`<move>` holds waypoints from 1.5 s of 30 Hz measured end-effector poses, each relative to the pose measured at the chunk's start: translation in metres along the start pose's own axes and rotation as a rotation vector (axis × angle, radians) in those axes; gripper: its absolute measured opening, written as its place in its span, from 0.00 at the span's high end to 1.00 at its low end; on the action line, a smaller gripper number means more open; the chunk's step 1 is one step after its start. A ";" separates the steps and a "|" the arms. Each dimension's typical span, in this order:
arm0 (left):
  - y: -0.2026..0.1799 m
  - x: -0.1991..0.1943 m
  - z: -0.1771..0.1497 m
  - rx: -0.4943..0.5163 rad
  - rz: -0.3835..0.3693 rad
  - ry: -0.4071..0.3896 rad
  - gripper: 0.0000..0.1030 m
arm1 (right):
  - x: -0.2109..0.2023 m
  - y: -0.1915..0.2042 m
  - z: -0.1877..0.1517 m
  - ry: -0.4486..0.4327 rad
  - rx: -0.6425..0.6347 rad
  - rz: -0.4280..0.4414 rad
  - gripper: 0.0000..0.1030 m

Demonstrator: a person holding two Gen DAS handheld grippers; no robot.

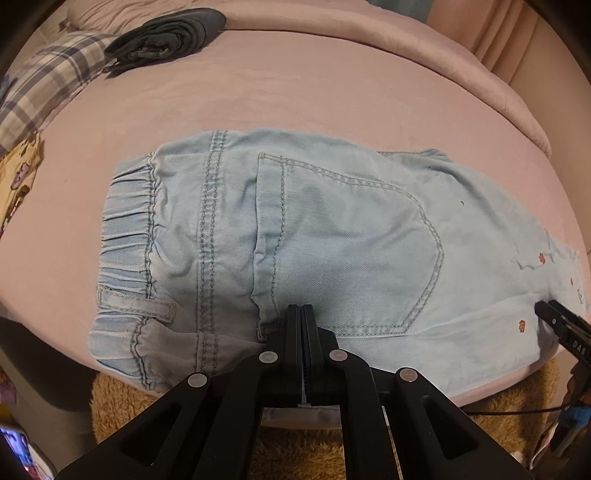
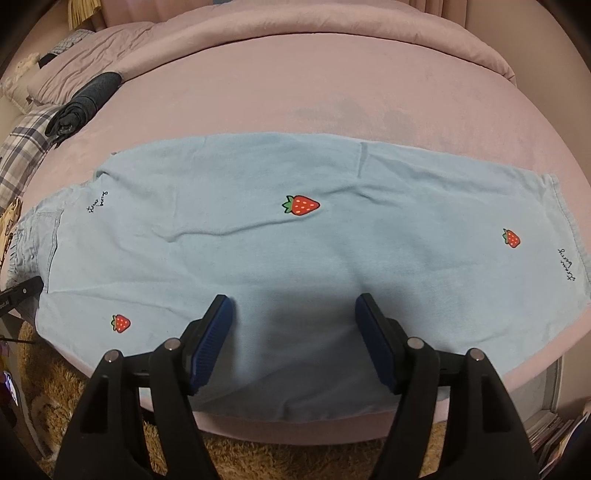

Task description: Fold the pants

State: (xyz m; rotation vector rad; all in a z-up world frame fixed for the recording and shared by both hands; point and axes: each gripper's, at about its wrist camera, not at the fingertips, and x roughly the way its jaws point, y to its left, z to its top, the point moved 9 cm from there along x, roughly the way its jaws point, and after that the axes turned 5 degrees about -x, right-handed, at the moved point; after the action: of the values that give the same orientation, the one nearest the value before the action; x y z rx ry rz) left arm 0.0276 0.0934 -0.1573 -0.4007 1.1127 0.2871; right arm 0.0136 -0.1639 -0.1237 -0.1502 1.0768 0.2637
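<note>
bed: the pink velvety bed cover spreads beyond both pairs of fingers and bears everything; its near rim runs just under them, so cloth dragged toward the person could slide off onto the shaggy tan rug.
pants: the pale blue denim pants with strawberry patches lie flat along the near edge, already doubled leg on leg as far as I can judge, with the elastic waistband left of the left fingers and the hem far to the right of the right ones.
left gripper: the left gripper has its black fingers pressed together, tips over the seat by the back pocket; whether a pinch of denim lies between them cannot be told. Risk: lifting would raise nothing, or one layer only.
right gripper: the right gripper has blue-padded fingers standing apart, empty, over the mid-leg. Risk: closing here bunches a wrinkle, skewing the fold.
dark bundle: a rolled grey garment lies well beyond the fingers, no obstacle.
</note>
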 end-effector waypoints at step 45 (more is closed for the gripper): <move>-0.023 0.011 0.015 0.041 0.067 0.043 0.93 | -0.040 -0.194 -0.047 -0.052 0.307 -0.239 0.35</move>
State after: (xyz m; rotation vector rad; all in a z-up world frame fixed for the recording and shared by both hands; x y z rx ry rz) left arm 0.0535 0.0798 -0.1577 -0.3352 1.1737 0.3152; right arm 0.0110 -0.3676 -0.1115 0.0040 1.0239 -0.1132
